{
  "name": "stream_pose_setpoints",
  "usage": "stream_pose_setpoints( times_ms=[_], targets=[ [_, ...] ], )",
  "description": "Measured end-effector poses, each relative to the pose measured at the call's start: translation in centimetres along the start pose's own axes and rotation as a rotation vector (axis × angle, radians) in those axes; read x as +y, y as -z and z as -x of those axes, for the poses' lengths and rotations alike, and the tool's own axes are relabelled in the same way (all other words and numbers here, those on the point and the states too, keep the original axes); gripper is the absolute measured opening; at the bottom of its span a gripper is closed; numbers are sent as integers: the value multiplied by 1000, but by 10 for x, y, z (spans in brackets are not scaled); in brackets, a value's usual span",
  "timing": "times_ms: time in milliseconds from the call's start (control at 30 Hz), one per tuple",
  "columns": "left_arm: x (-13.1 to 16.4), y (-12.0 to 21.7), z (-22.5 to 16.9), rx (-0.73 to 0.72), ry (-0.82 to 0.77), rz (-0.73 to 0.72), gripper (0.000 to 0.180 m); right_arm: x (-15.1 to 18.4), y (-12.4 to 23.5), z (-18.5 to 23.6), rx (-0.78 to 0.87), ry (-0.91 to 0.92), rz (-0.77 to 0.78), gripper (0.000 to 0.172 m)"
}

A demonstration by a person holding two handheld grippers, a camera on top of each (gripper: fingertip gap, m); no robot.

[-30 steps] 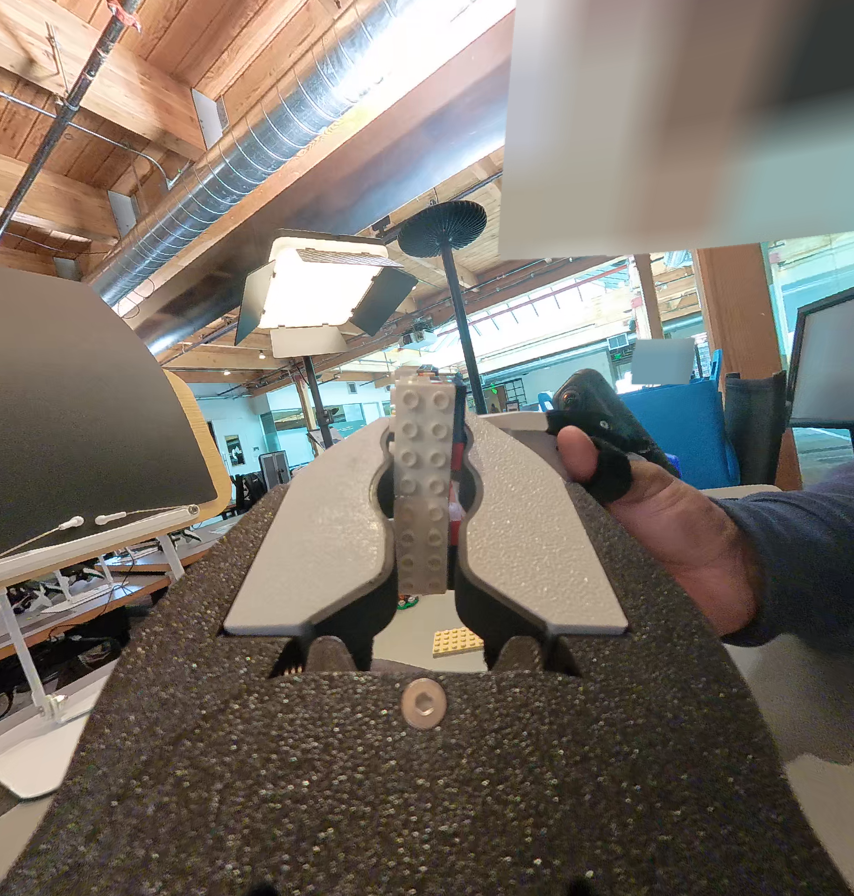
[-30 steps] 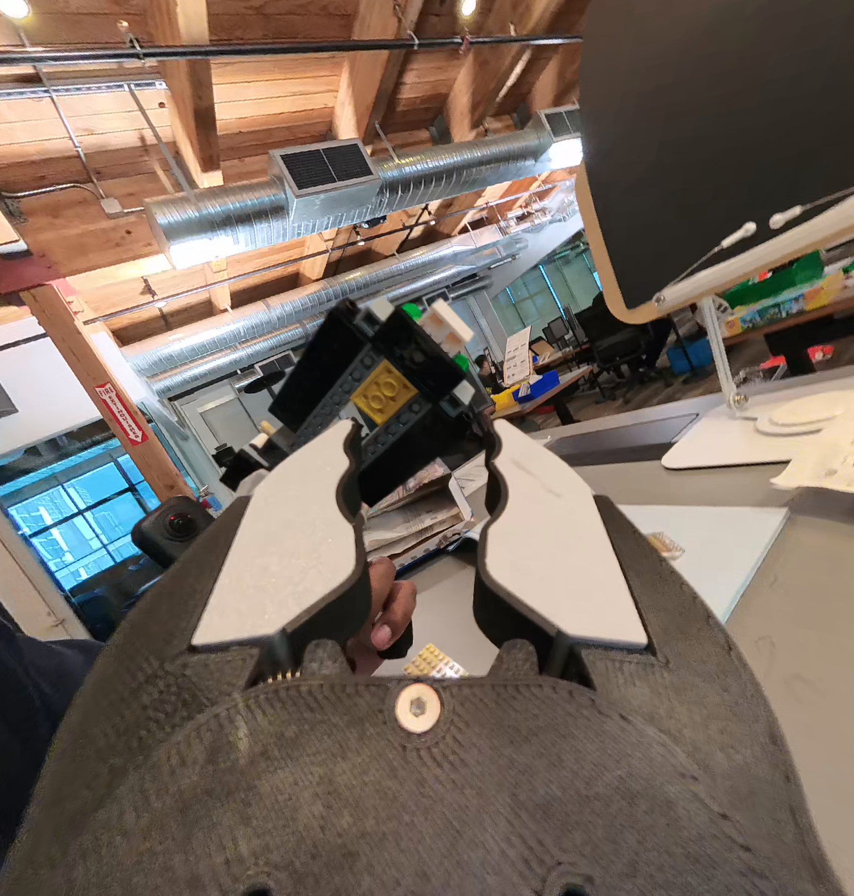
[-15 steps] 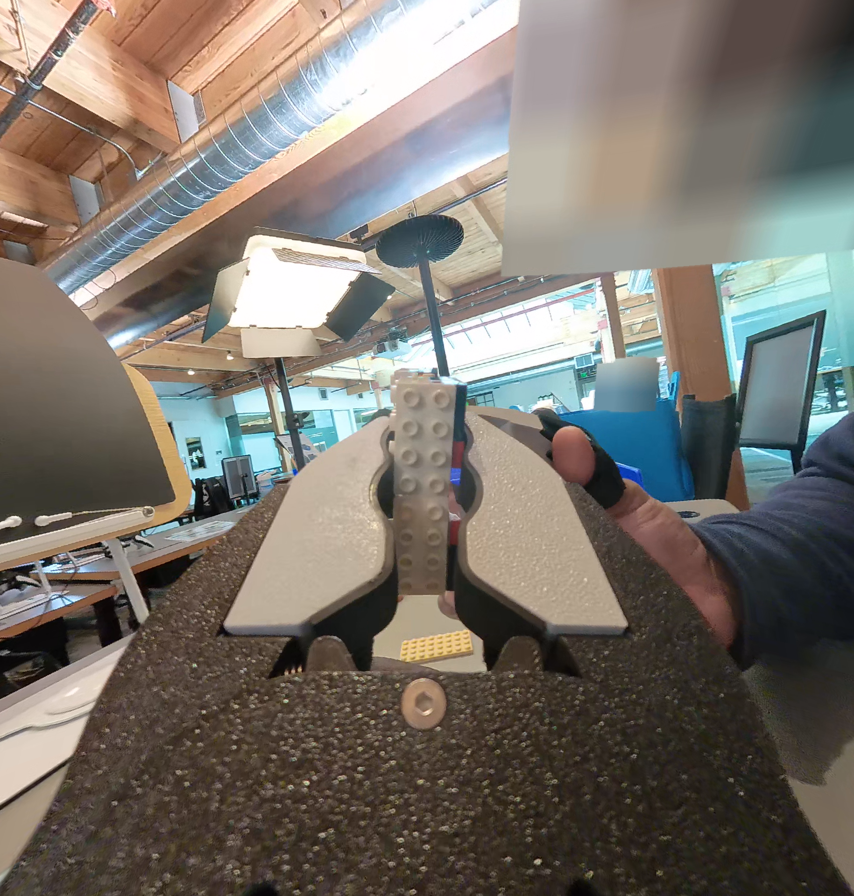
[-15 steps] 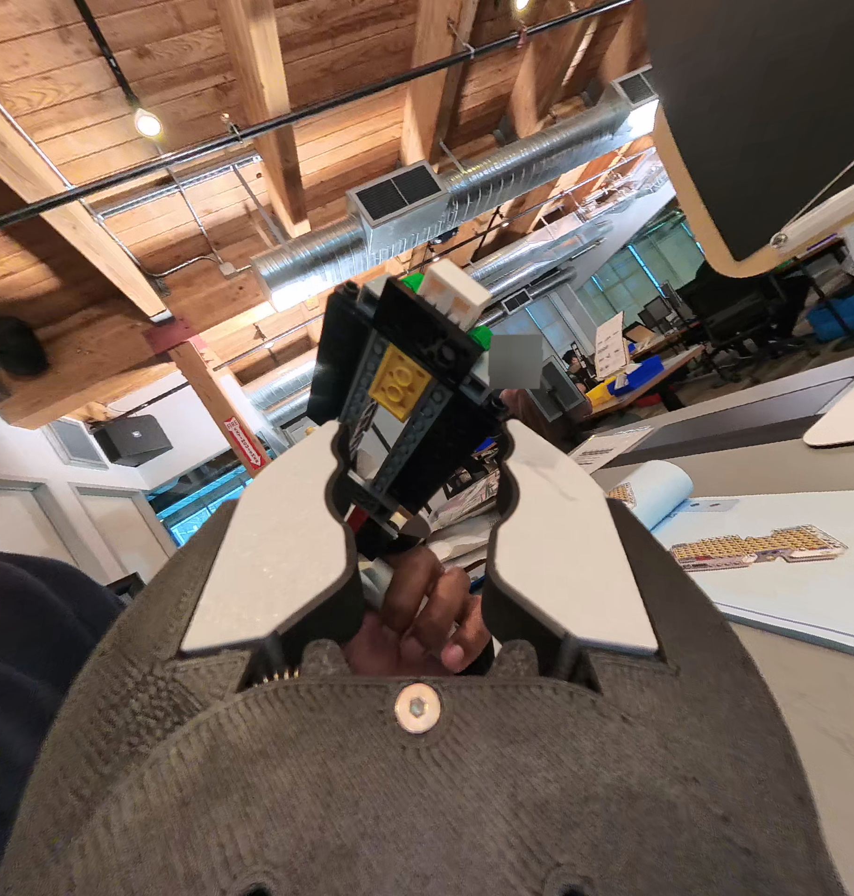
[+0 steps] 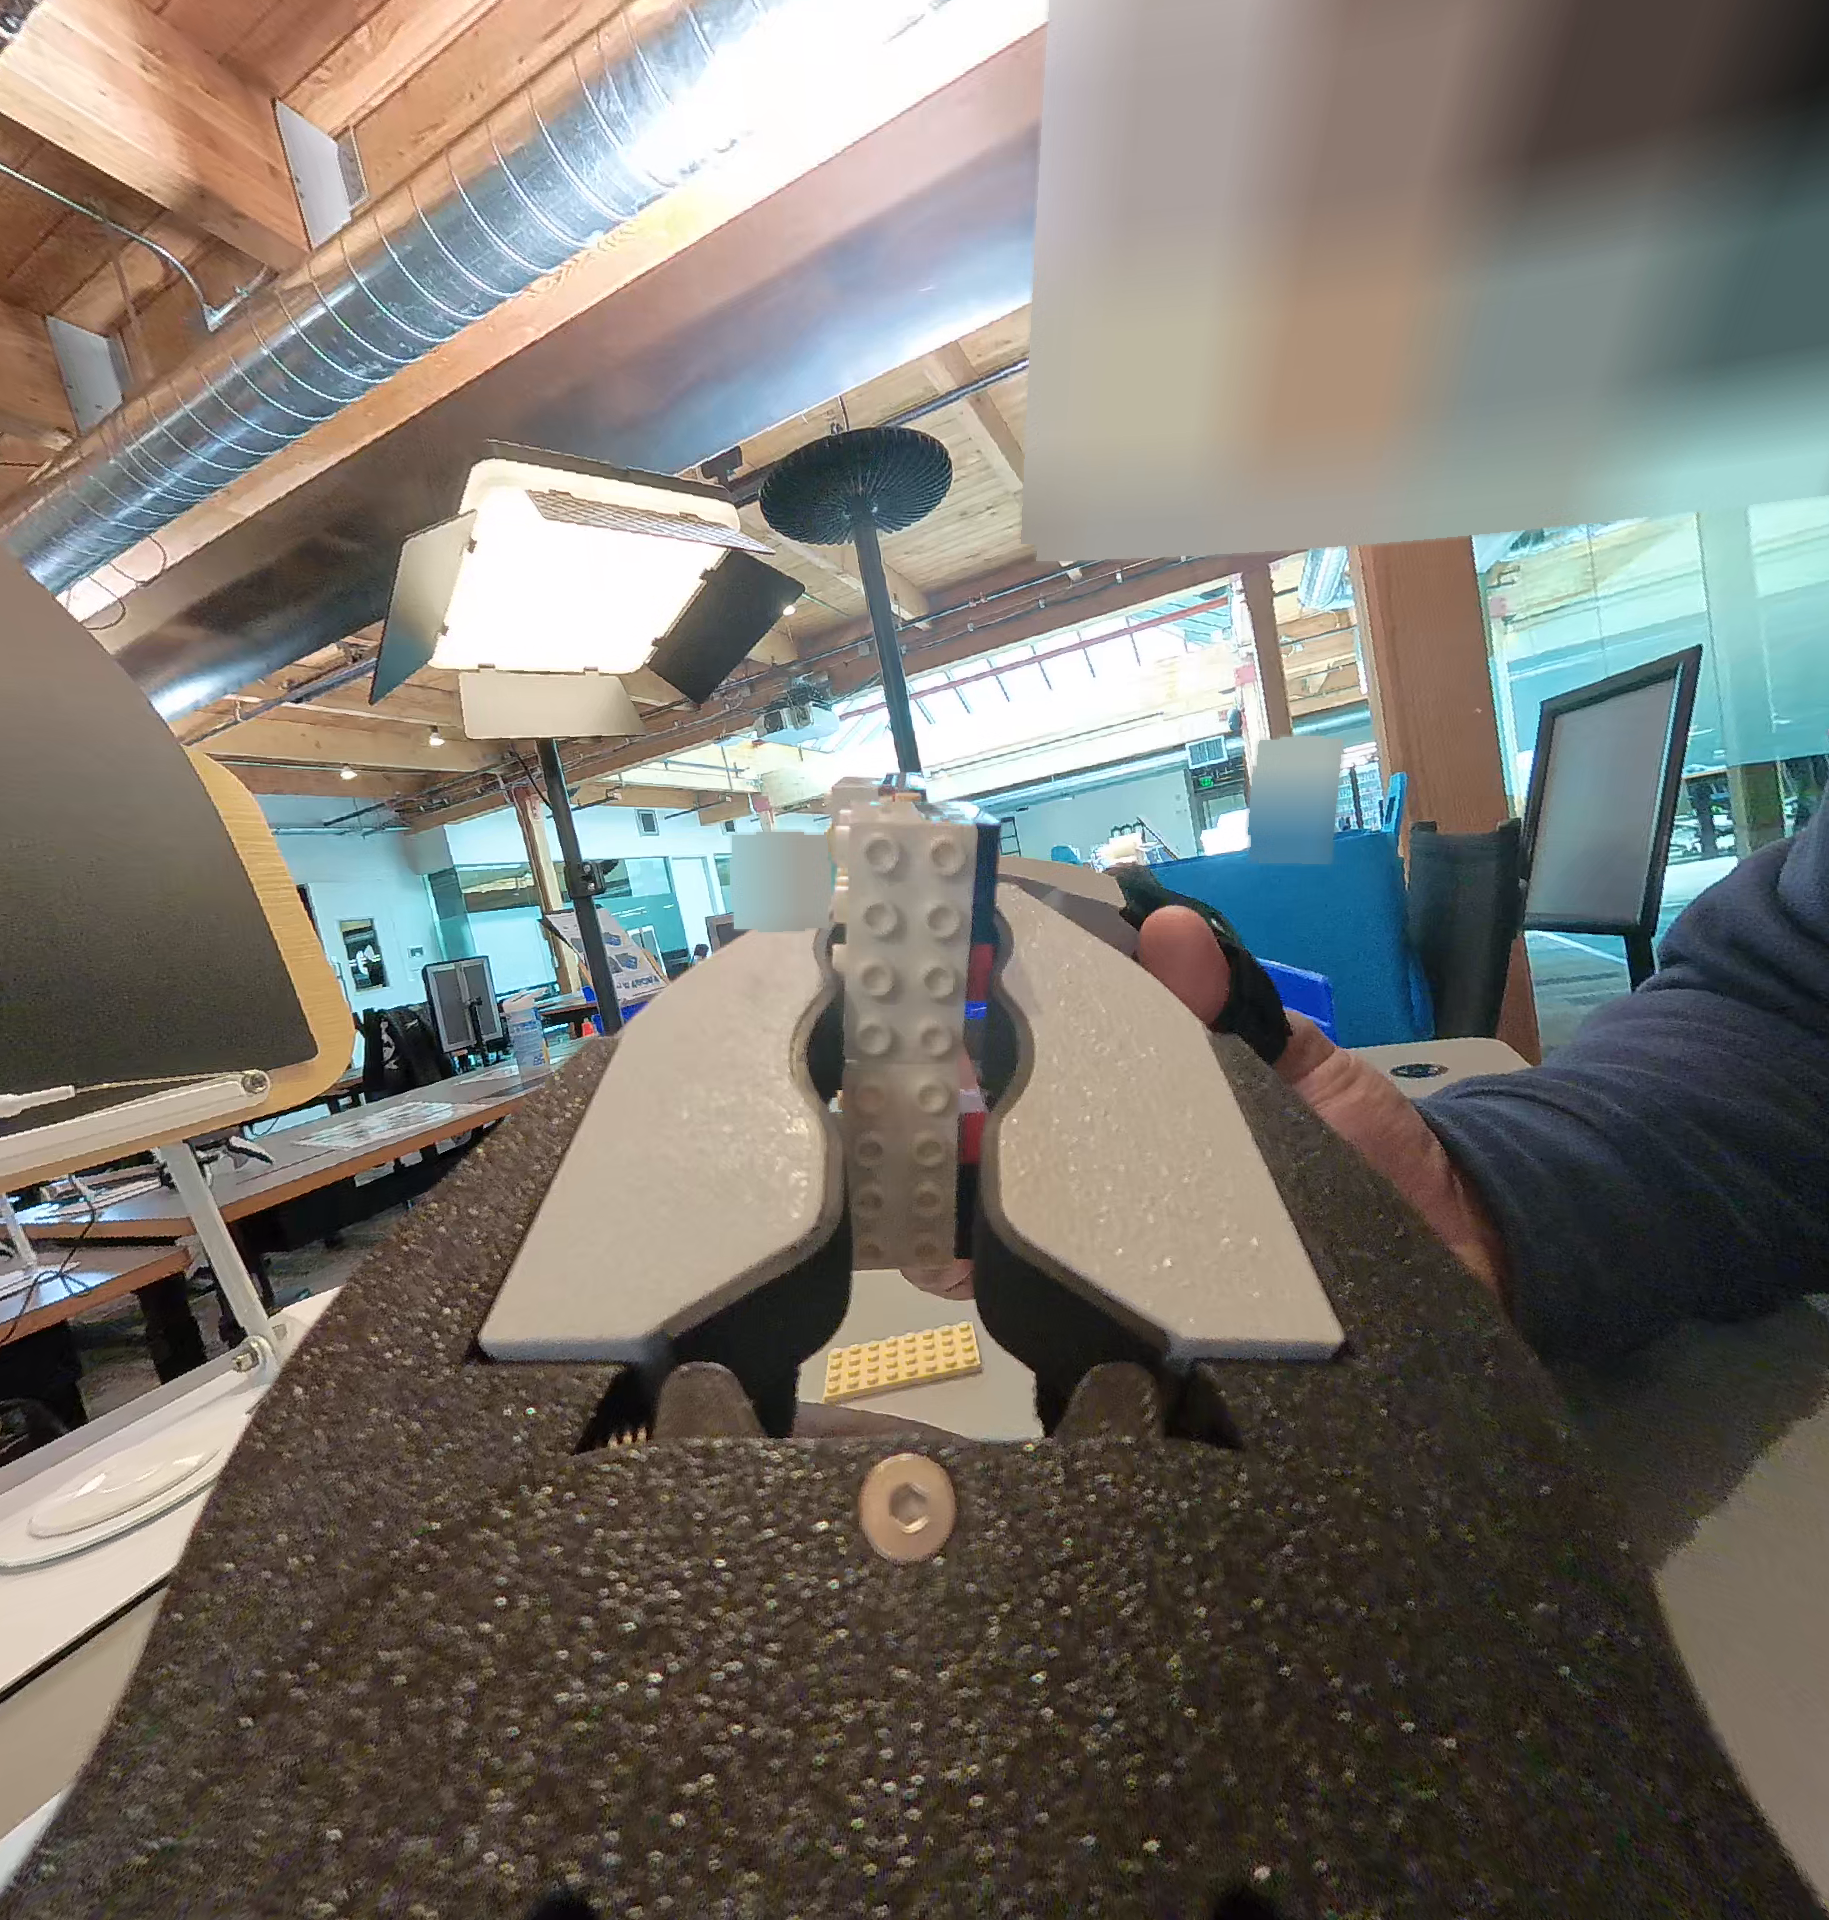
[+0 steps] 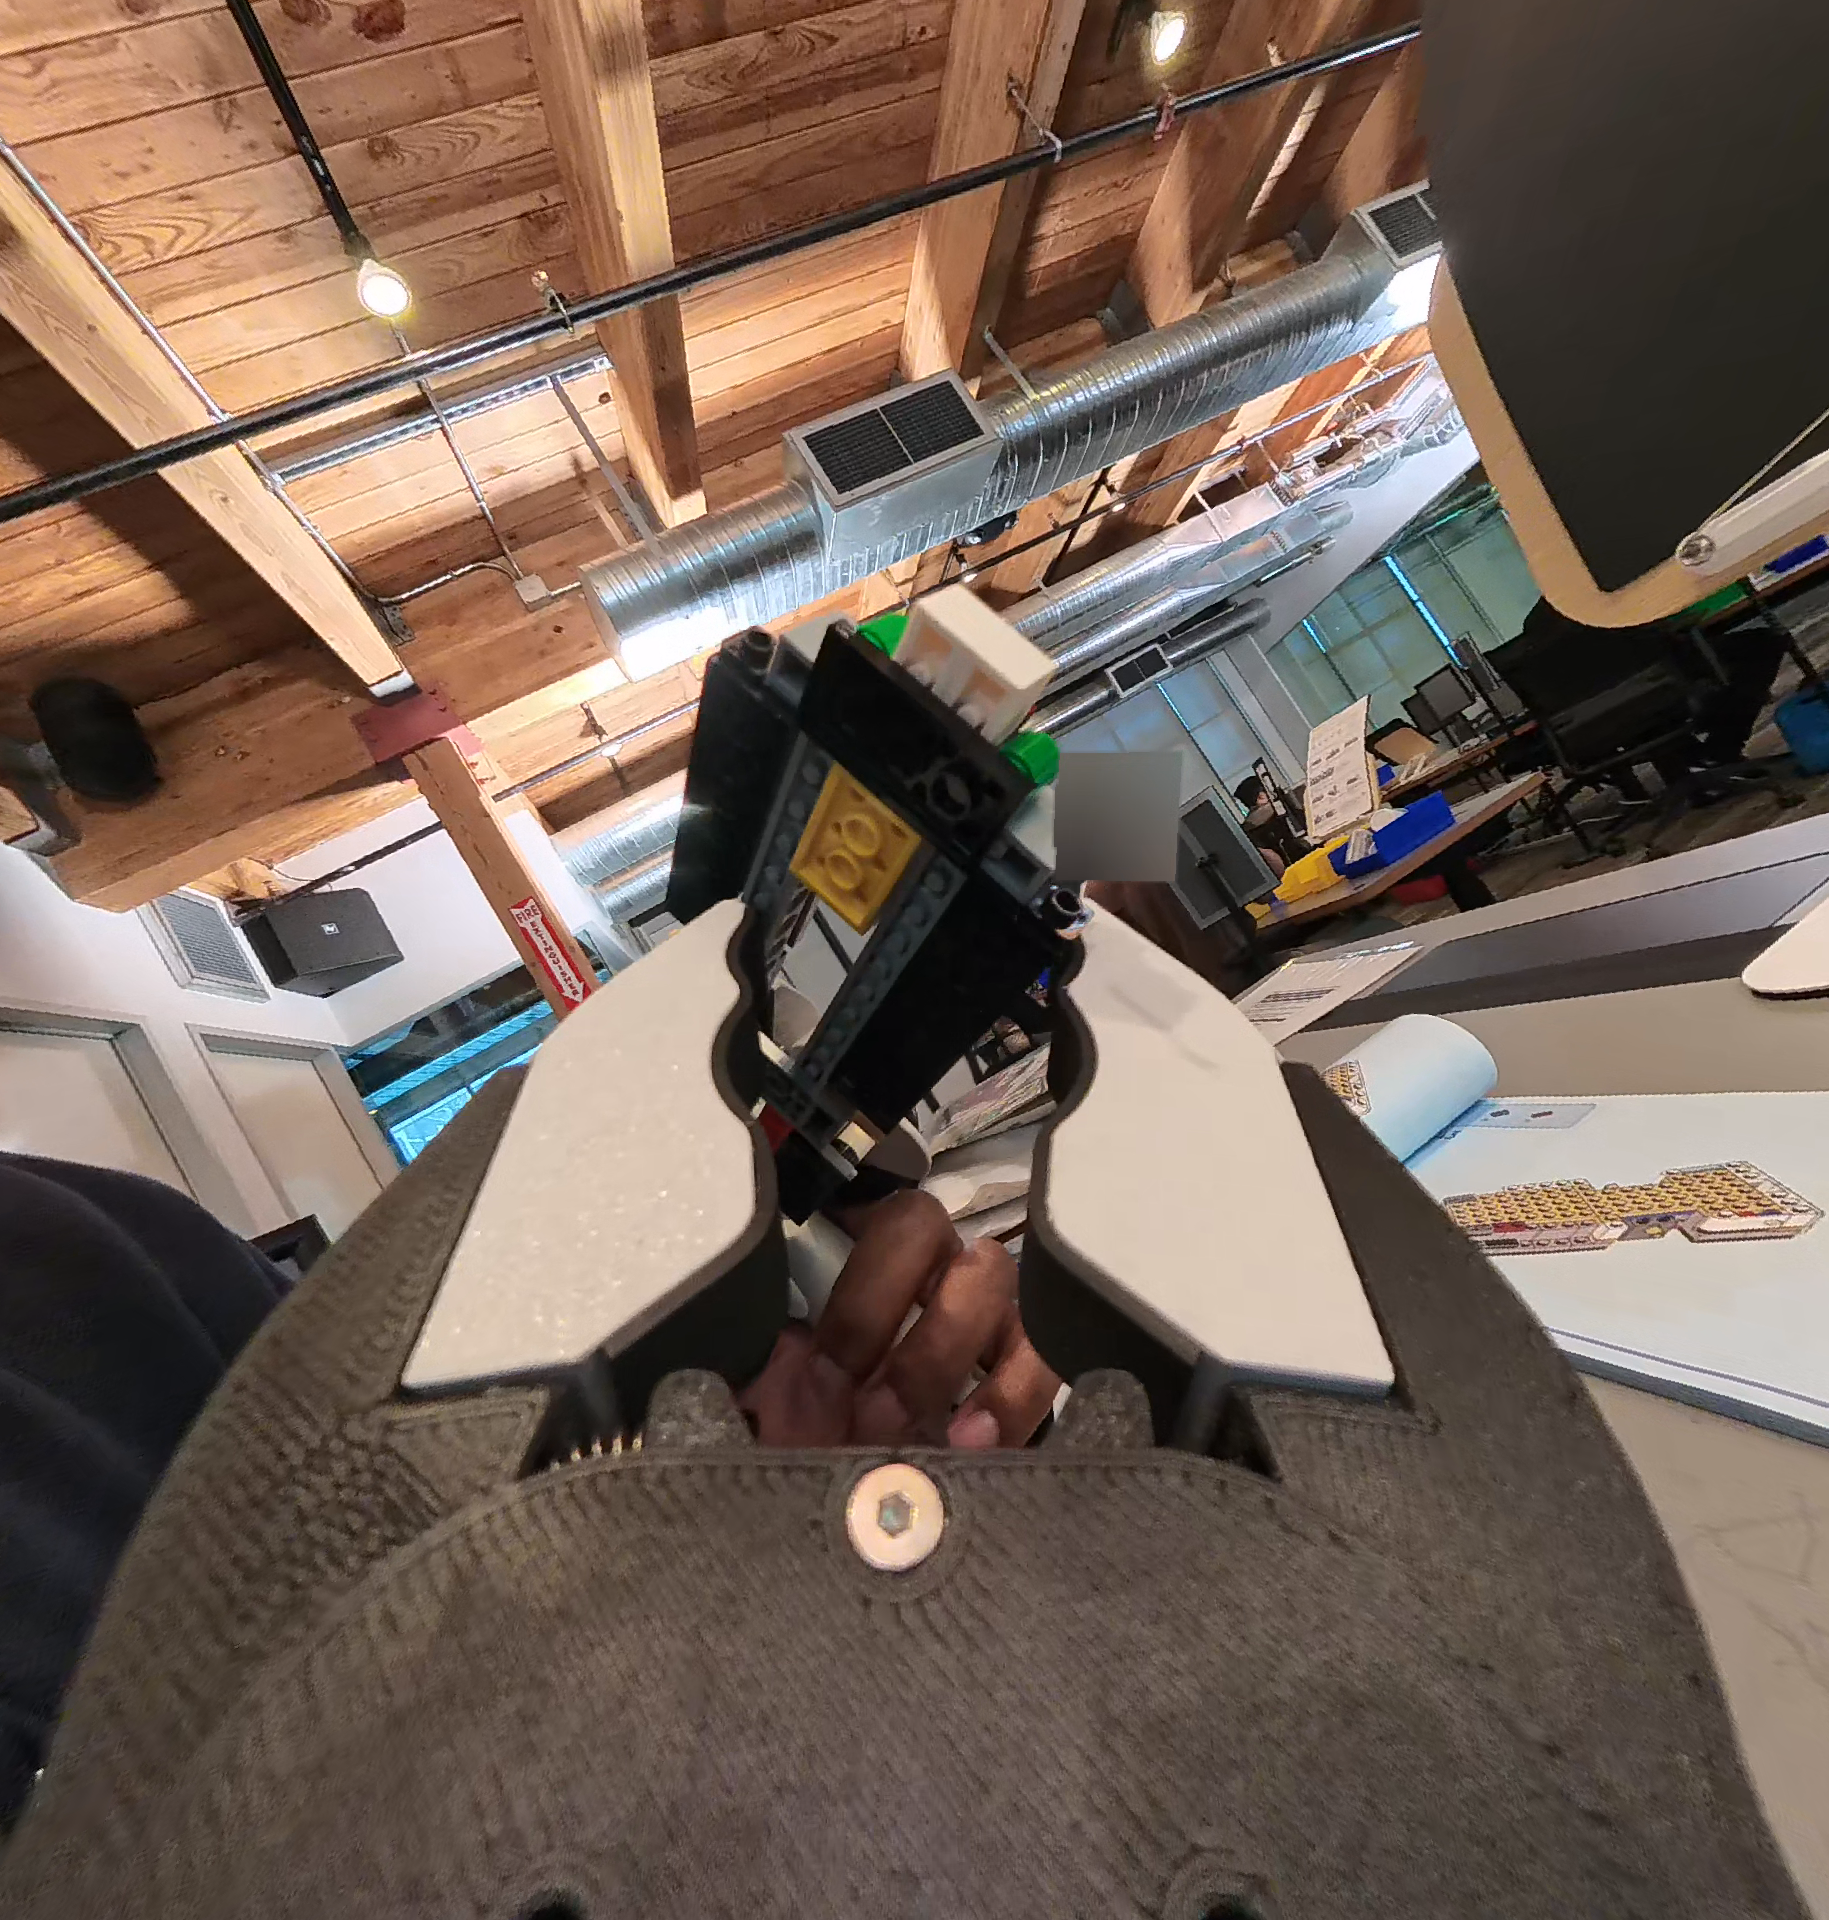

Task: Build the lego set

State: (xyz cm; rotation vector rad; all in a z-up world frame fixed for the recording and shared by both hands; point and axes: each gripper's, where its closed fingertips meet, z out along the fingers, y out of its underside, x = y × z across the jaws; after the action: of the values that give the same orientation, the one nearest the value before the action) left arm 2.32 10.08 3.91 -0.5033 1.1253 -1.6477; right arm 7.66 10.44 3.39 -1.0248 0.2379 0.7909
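Observation:
In the left wrist view my left gripper (image 5: 910, 925) is shut on a brick model (image 5: 910, 1039) and holds it upright in the air. The model's grey studded face is towards me, with black and red edges behind it. A hand (image 5: 1305, 1091) holding the other gripper is close behind on the right. In the right wrist view my right gripper (image 6: 899, 935) spans the same model (image 6: 920, 997), here black with a yellow brick (image 6: 853, 852), green studs and a white piece on top. The model lies tilted across the jaws and both pads touch it. Fingers of a hand (image 6: 889, 1330) show below.
A tan studded plate (image 5: 905, 1361) lies on the grey table below the left jaws. An open light-blue booklet (image 6: 1616, 1216) lies on the table at the right. A studio lamp (image 5: 567, 582) on a stand and a black screen (image 5: 79, 831) on a white arm stand nearby. About 6 cm separates my left fingertips from my right.
The right jaws opened a little around the model, then closed on it again, and that gripper tilted further up towards the ceiling. The left gripper kept its hold, almost still.

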Motion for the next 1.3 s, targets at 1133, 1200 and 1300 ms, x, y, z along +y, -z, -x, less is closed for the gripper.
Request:
stream_pose_setpoints(
  times_ms=[1133, 1200, 1300],
  targets=[
    [10, 0, -5, -2, -148, 112, 20, -9, 3, 2, -42, 123, 51, 52],
    [7, 1, -5, 8, -115, 89, 20, -10, 3, 4, -49, 134, 49, 50],
    [2, 2, -4, 14, -61, 49, 20, -14, 4, 7, -74, 106, 25, 48]
  ],
)
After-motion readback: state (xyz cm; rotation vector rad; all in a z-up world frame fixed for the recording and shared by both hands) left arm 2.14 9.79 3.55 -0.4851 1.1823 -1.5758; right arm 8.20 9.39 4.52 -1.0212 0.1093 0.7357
